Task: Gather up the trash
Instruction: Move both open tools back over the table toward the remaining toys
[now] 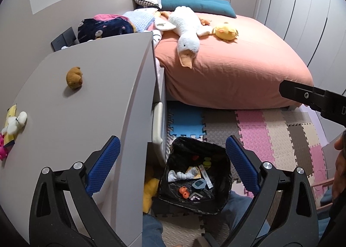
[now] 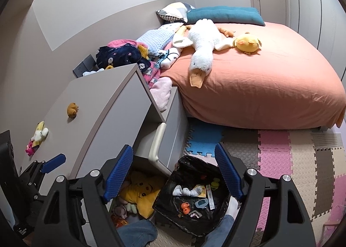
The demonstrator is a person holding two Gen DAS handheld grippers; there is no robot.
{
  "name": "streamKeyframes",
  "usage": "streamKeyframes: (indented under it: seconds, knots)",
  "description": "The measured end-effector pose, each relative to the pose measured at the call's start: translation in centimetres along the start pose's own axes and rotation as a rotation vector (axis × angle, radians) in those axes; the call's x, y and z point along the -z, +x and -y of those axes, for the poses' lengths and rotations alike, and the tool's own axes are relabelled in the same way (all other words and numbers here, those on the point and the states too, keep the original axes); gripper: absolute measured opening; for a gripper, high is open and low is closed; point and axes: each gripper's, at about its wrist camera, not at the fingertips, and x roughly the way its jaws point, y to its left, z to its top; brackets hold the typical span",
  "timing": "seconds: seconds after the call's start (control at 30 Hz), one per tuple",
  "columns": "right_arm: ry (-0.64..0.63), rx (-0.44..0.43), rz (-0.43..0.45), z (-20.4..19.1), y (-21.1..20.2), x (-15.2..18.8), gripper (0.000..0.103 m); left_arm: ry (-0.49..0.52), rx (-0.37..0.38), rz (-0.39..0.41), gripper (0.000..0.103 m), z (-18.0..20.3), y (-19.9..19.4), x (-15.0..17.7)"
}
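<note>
left gripper [image 1: 173, 167] jaws spread, empty | right gripper [image 2: 173, 173] jaws apart, empty | black-lined trash bin [image 1: 225, 192] directly below both, on foam mat | yellow flat wrapper [image 1: 10, 125] on grey cabinet top, far left of left gripper, long axis pointing away; left nearer

Bin liner [image 1: 225, 184] black. Bedspread [image 1: 237, 67] salmon pink. Goose [image 1: 190, 28] white, orange bill. Chick [image 1: 226, 31] yellow. Bolster [image 1: 199, 5] teal. Floor mats [image 1: 253, 125] pink, blue, beige, brown patchwork. Cabinet [image 1: 90, 86] grey-taupe. Bear [image 1: 74, 77] brown. Gripper pads [image 1: 103, 164] blue, dimpled.
</note>
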Motion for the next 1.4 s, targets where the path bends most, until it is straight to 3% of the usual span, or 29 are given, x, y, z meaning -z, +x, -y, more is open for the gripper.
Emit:
streamKeyframes:
  seconds: [0.33, 1.4]
  knots:
    - [-0.052, -0.054, -0.029, -4.3, 1.7, 0.0, 0.079, -0.047, -0.040, -0.004, 0.095, -3.7, -0.5, 0.8]
    - [-0.224, -0.269, -0.088, -21.2, 8.5, -1.1, 0.079, -0.306, -0.244, 0.024, 0.095, -20.9, -4.3, 4.4]
